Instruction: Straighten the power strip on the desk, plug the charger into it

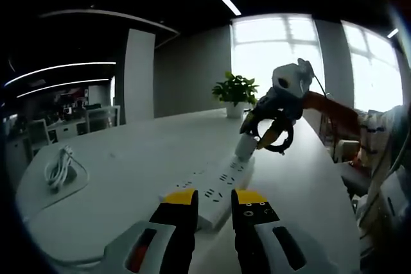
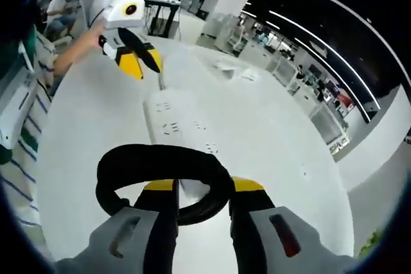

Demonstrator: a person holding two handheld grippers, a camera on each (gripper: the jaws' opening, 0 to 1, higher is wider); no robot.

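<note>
In the right gripper view, the right gripper (image 2: 202, 187) is clenched on the white charger (image 2: 191, 189), apparently seated at the near end of the long white power strip (image 2: 174, 120), which runs up-frame toward the unclenched left gripper (image 2: 142, 63).

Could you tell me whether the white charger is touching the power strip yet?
Touching: in the left gripper view the charger stands directly on the power strip's far end.
</note>
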